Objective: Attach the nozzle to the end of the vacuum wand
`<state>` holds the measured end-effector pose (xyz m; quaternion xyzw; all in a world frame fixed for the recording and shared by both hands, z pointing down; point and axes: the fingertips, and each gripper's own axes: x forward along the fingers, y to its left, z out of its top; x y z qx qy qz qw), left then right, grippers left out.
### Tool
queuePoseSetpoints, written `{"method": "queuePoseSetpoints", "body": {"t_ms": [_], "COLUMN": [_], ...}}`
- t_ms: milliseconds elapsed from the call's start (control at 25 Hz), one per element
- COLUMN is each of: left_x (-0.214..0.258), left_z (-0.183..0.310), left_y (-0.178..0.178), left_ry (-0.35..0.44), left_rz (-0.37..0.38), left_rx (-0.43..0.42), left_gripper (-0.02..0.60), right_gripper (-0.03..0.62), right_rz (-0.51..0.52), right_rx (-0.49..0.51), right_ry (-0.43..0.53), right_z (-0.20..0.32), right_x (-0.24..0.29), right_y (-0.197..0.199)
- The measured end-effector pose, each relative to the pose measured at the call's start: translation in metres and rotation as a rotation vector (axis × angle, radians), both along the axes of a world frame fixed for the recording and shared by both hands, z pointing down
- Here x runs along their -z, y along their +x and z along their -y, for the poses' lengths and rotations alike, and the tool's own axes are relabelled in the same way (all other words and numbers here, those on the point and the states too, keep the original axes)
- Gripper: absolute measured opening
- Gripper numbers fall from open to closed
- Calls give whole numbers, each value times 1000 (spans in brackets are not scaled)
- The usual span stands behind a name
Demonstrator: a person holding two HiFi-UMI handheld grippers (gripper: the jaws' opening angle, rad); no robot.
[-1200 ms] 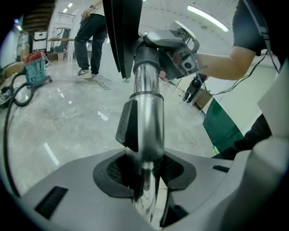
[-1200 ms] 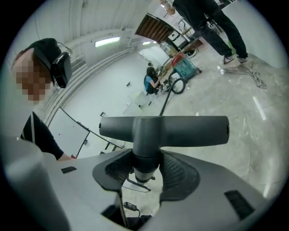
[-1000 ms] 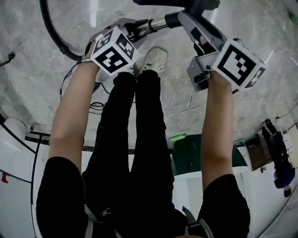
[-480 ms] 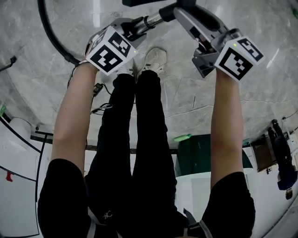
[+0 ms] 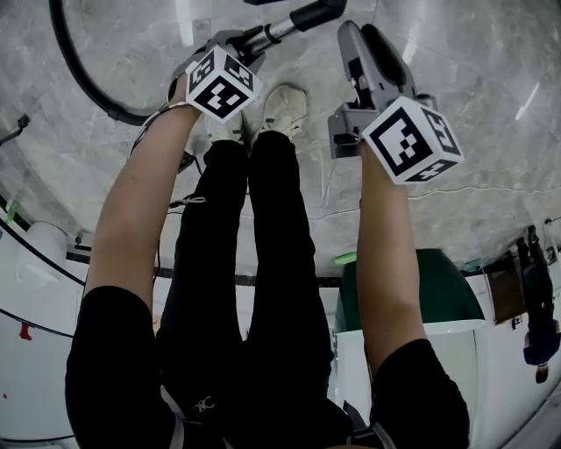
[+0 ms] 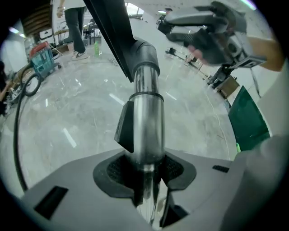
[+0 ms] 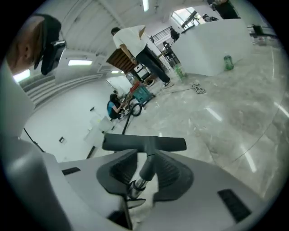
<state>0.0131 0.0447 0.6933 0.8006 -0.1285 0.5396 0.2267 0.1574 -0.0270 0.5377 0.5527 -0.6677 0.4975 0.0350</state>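
Observation:
My left gripper point(image 5: 245, 44) is shut on the metal tube of the vacuum wand point(image 5: 280, 28), which runs up and right to a black collar point(image 5: 317, 13). In the left gripper view the tube point(image 6: 146, 117) stands between the pads, and the collar point(image 6: 144, 54) joins it to the black nozzle point(image 6: 108, 22). My right gripper point(image 5: 364, 39) hangs just right of the collar without touching it; its jaws are closing with nothing pressed between them. Through them the right gripper view shows the T-shaped nozzle point(image 7: 144, 143) further off. The right gripper point(image 6: 207, 31) also appears at the upper right of the left gripper view.
A black hose point(image 5: 74, 70) curves over the marble floor at the left. The person's legs and a white shoe point(image 5: 287, 110) are below the wand. A green bin point(image 5: 399, 289) and white counters stand near. People point(image 7: 135, 40) and a teal crate point(image 6: 43, 61) are further off.
The right gripper has come off the wand's black collar and drawn back toward the person. The left gripper has carried the wand toward the top of the head view.

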Motion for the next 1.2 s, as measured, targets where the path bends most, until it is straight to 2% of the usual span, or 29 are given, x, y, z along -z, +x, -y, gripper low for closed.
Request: {"method": "queuePoseSetpoints", "body": {"t_ms": [40, 80, 200, 320, 480, 600, 680, 720, 880, 1040, 1120, 1200], "left_x": [-16, -31, -78, -111, -122, -141, -160, -166, -168, -169, -170, -170], "left_z": [-4, -6, -14, -27, -15, -5, 0, 1, 2, 2, 8, 9], "left_y": [1, 3, 4, 0, -3, -26, -47, -55, -63, -61, -64, -73], "left_ry": [-6, -13, -39, -61, -24, 9, -2, -15, -44, 13, 40, 23], "left_rz": [24, 46, 113, 151, 132, 237, 322, 341, 311, 341, 361, 365], "left_rx": [-13, -26, -59, -85, -71, -46, -32, -32, -46, -54, -11, 27], "left_gripper": [156, 156, 156, 156, 156, 156, 156, 156, 158, 158, 236, 284], "right_gripper": [53, 15, 15, 15, 16, 15, 15, 15, 15, 15, 15, 17], "right_rz": [-41, -69, -100, -121, -111, -103, -109, -110, -99, -101, -110, -126], "right_rx": [10, 41, 158, 222, 181, 146, 139, 138, 148, 138, 125, 120], "right_ry": [-12, -16, -2, 6, 8, -20, -47, -63, -89, -83, -67, -52], "right_z": [-7, -12, -24, -34, -42, -52, -58, -61, -71, -73, -72, -72], "right_x": [-2, -5, -19, -36, -52, -64, -73, -78, -86, -86, -79, -68], "right_y": [-2, -7, -19, -13, 11, 20, 18, 16, 2, -4, -6, -8]}}
